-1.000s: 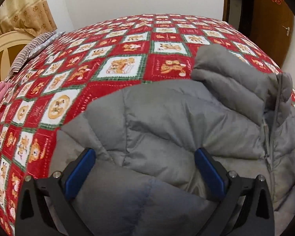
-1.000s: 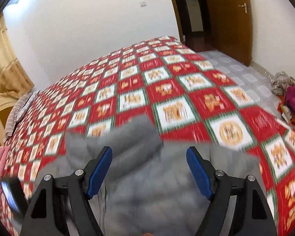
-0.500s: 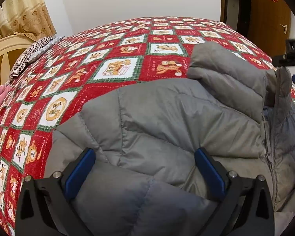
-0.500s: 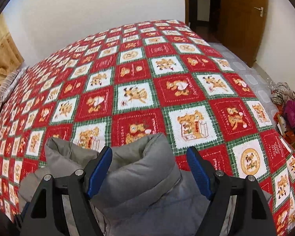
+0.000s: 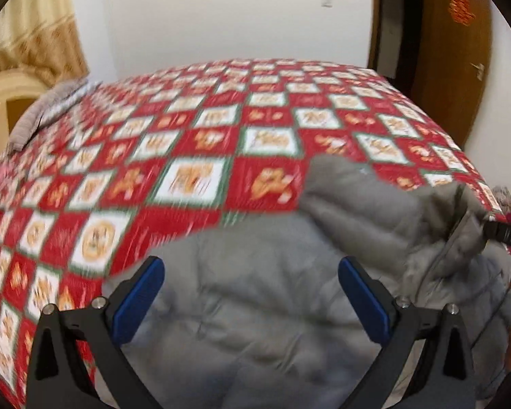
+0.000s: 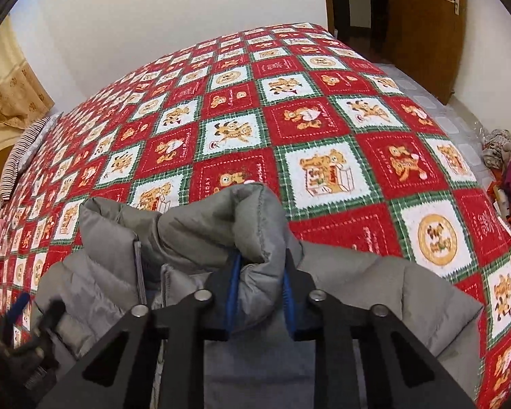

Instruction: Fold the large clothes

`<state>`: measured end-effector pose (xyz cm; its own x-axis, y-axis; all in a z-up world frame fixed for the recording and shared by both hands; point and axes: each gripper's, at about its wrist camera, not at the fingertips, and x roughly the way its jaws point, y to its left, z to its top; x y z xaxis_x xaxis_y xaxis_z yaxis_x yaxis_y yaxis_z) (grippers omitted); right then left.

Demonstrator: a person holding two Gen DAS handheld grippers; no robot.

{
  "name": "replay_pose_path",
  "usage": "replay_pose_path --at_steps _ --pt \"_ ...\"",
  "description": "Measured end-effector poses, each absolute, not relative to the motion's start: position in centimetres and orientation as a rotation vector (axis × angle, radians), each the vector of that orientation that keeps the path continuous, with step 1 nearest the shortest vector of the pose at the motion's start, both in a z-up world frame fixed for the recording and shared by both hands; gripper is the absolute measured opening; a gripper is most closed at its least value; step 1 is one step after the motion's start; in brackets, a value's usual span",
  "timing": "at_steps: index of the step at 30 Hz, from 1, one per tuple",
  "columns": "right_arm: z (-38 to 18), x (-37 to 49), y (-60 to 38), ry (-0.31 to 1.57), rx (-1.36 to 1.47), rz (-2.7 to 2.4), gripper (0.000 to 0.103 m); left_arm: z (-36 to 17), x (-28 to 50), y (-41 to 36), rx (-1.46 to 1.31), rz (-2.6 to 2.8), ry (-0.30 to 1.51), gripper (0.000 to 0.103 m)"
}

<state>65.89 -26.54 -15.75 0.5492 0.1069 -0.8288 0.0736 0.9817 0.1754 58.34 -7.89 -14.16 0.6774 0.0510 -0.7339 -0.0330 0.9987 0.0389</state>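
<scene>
Right tongs (image 6: 259,301), wide a moment ago, closing on puffer jacket (image 6: 221,225) collar; left tongs (image 5: 252,294) open, empty. Fold can start.

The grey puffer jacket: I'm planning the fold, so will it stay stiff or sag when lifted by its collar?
Probably sag: the grey puffer jacket bunches where the closing right gripper pinches its collar. Its quilted fill suggests lightness for its bulk. The smooth shell may slip.
</scene>
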Motion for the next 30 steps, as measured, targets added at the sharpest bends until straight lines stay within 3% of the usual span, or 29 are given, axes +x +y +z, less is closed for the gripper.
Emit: replay_pose_path --at_steps 9,15,24,30 --pt "-15.9 63.9 -27.1 0.941 0.181 0.059 0.013 -10.9 65.9 -10.4 0.009 0.042 0.807 0.103" --pt "-16.6 63.9 -27.0 0.925 0.186 0.079 0.013 -13.2 69.9 -12.4 0.056 0.090 0.909 0.103" --pt "-16.0 62.9 -27.2 0.901 0.157 0.090 0.012 -15.5 66.0 -11.7 0.241 0.063 0.913 0.098" --pt "-15.8 61.1 -28.0 0.896 0.121 0.077 0.011 -16.7 62.8 -8.1 0.202 0.030 0.948 0.097"
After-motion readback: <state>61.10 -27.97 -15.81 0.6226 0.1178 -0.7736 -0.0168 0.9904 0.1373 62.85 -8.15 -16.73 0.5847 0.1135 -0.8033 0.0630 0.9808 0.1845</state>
